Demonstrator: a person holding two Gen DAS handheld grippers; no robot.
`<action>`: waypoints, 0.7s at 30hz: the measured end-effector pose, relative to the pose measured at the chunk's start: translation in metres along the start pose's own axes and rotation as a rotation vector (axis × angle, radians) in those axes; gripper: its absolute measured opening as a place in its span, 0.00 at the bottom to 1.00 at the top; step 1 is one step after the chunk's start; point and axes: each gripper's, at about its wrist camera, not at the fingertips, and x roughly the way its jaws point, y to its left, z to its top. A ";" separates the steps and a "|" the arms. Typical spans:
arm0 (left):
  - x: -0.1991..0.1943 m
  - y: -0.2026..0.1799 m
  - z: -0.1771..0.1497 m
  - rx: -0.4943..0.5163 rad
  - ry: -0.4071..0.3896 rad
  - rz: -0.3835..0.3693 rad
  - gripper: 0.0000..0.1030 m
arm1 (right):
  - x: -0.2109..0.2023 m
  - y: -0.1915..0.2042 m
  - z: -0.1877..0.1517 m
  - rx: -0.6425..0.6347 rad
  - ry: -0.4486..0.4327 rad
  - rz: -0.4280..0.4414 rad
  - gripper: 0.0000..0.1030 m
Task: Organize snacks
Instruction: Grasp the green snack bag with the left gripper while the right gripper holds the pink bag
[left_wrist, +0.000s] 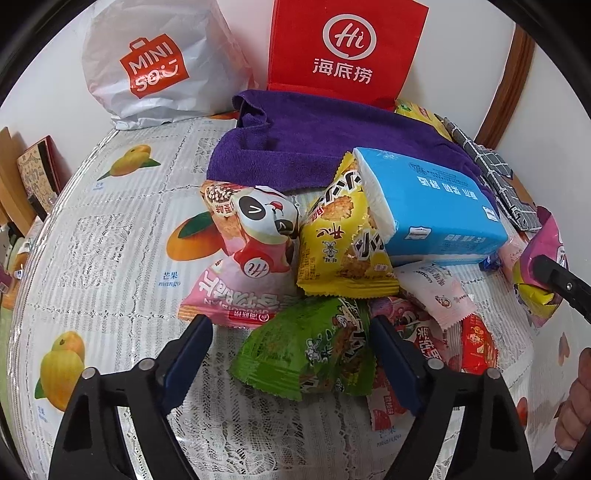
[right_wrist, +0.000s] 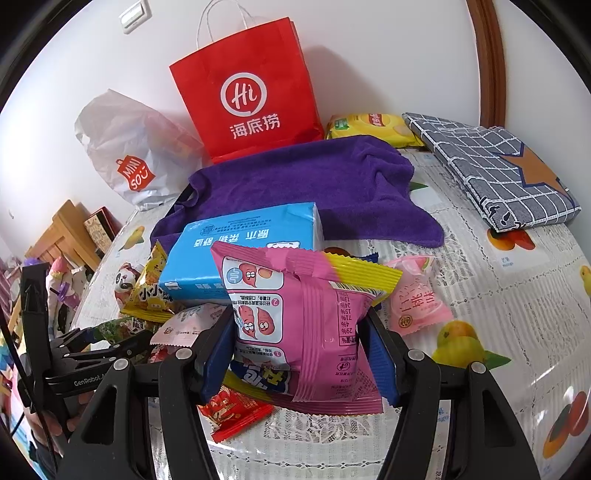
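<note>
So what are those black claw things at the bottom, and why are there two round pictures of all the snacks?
Each claw is a grabbing tool that a person holds, one per hand, with a camera looking along it, so you get one picture from each hand. The left tool sits open around a green snack packet without squeezing it. The right tool pinches a pink snack packet. On the fruit-print tablecloth lie more snacks, a blue tissue pack and a purple towel. Behind stand a red paper bag and a white plastic bag.
</note>
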 end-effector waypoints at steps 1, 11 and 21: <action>0.000 0.000 0.000 -0.001 0.001 -0.003 0.80 | 0.000 0.000 0.000 -0.001 -0.001 -0.001 0.63; -0.003 -0.001 0.000 -0.004 0.013 -0.039 0.59 | -0.002 0.000 0.001 -0.008 -0.006 -0.003 0.62; -0.017 0.001 -0.002 0.002 -0.007 -0.070 0.55 | -0.008 0.002 0.001 -0.017 -0.017 -0.009 0.62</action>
